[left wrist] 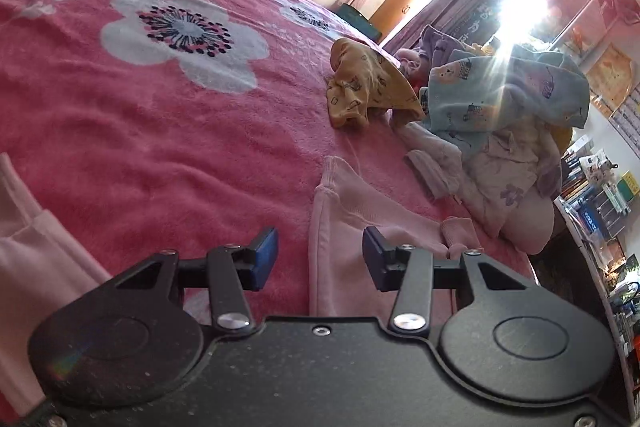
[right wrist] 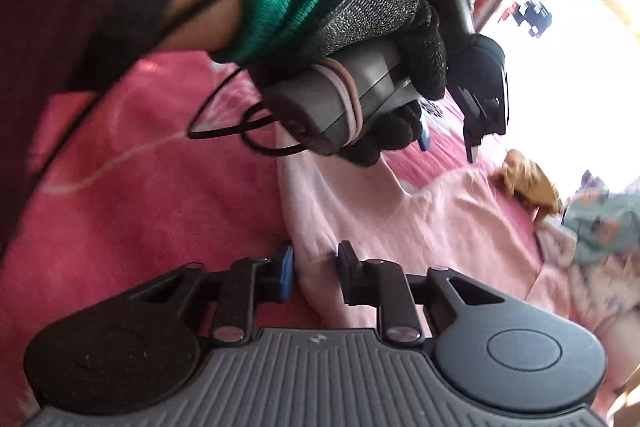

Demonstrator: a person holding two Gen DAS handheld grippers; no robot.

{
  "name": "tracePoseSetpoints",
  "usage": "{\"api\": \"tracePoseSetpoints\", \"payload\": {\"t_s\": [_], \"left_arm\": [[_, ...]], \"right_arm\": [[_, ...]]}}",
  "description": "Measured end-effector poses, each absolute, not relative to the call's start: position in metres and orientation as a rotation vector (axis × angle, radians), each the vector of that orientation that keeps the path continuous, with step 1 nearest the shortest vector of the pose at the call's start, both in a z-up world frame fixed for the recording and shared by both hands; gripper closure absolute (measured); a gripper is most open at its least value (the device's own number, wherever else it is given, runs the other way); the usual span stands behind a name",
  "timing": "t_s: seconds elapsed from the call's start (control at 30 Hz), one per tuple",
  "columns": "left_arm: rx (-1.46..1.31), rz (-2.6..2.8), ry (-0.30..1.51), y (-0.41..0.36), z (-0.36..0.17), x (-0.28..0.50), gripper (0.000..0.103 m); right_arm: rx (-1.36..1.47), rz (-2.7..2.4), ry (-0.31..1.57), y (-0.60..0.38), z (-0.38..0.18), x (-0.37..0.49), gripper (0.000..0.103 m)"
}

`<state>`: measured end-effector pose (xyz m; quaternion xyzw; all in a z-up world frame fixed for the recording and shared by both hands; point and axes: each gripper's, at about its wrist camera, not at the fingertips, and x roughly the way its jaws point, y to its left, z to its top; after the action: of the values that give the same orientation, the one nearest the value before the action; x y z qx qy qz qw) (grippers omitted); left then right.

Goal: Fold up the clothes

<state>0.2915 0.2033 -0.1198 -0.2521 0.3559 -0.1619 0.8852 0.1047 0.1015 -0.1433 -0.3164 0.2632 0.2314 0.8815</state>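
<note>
Both grippers, left gripper (left wrist: 320,259) and right gripper (right wrist: 314,273), hover with fingers spread, grasping nothing, over the pink garment (right wrist: 432,223) lying flat on the bed's pink floral blanket (left wrist: 160,115), near a clothes pile (left wrist: 500,123).

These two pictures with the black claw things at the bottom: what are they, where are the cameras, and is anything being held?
No robot here: a person holds a hand-held gripper in each hand, each with a camera looking out along its jaws. One picture is from the left gripper, the other from the right gripper. The gloved hand in the right view holds the left tool. On the pink flowered blanket lies a pale pink garment, with a pile of unfolded clothes beyond. Both jaws stand open; nothing is gripped, though the right ones straddle the garment's edge.
</note>
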Motion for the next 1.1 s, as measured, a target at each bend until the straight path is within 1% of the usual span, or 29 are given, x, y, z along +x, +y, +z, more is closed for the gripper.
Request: {"api": "tracePoseSetpoints", "payload": {"t_s": [0.27,0.3,0.33,0.37,0.43,0.53,0.73,1.0,1.1], "left_arm": [[-0.449,-0.309,0.818,0.187,-0.135,0.324,0.060],[-0.444,-0.315,0.816,0.185,-0.134,0.324,0.068],[-0.435,-0.324,0.813,0.183,-0.133,0.324,0.079],[-0.428,-0.331,0.810,0.181,-0.131,0.323,0.083],[-0.415,-0.344,0.804,0.177,-0.128,0.321,0.094],[-0.388,-0.362,0.768,0.167,-0.116,0.316,0.098],[-0.324,-0.404,0.717,0.136,-0.092,0.304,0.098],[-0.246,-0.423,0.694,0.094,-0.083,0.293,0.100],[-0.206,-0.353,0.678,0.102,-0.081,0.296,0.100]], "right_arm": [[-0.479,0.493,0.550,0.074,-0.132,0.106,0.084],[-0.458,0.497,0.550,0.070,-0.132,0.108,0.084],[-0.434,0.498,0.551,0.067,-0.131,0.110,0.084],[-0.411,0.499,0.550,0.065,-0.130,0.111,0.085],[-0.381,0.499,0.542,0.062,-0.127,0.108,0.085],[-0.328,0.495,0.541,0.054,-0.124,0.105,0.086],[-0.178,0.461,0.557,0.036,-0.115,0.089,0.087],[-0.029,0.405,0.567,-0.001,-0.110,0.088,0.086],[-0.031,0.405,0.579,-0.003,-0.114,0.087,0.086]]}}
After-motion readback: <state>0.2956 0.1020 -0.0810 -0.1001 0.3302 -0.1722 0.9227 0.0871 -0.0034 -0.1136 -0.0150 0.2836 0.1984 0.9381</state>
